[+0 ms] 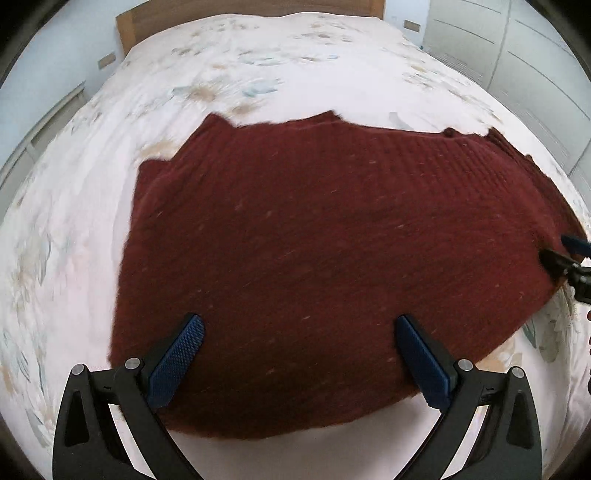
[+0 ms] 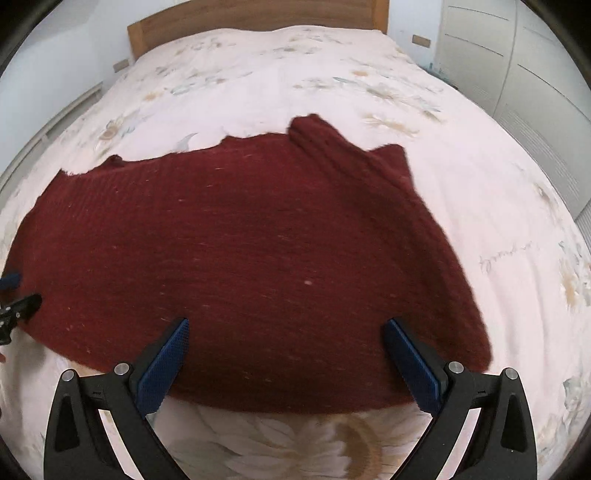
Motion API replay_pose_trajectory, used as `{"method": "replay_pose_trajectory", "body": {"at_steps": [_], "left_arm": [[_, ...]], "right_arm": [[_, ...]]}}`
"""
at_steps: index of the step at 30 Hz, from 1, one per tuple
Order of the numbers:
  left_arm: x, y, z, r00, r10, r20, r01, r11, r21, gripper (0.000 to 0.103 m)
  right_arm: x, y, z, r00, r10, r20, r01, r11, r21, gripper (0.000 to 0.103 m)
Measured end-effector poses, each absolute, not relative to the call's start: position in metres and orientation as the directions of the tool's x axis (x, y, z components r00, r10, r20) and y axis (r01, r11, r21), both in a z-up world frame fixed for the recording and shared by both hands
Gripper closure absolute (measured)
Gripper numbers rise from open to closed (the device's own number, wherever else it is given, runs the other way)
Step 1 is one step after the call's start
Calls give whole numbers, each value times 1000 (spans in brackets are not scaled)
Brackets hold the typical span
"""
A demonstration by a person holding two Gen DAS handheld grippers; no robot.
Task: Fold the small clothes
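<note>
Dark red knit garment (image 1: 325, 266) spread flat on floral bed cover (image 1: 258, 66). Left tool (image 1: 300, 325) wide apart, gripping nothing, above near hem. Right tool (image 2: 285, 326) likewise.

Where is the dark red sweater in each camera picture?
Left wrist view: the dark red sweater fills the middle and runs to the right edge, beyond the open left gripper.
Right wrist view: the dark red sweater fills the middle and runs to the left edge, beyond the open right gripper.
Shared landmark: the wooden headboard at the top of both.
</note>
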State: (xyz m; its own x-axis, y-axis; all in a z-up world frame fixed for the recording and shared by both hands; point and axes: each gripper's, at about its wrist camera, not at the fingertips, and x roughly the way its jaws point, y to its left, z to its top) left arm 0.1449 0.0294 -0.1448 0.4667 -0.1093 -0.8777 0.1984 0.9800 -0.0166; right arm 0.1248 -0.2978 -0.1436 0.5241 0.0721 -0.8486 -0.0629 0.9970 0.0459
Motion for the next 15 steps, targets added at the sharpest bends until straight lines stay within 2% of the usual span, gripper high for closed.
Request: {"method": "replay_pose_trajectory", "body": {"at_steps": [8, 15], "left_arm": [[145, 29, -147, 454, -107, -885, 176, 984, -29, 1], [152, 30, -133, 411, -121, -903, 173, 983, -53, 1]], "right_arm": [[131, -292, -148, 502, 66, -862, -61, 997, 41, 0], [118, -290, -121, 509, 84, -856, -76, 996, 52, 0]]}}
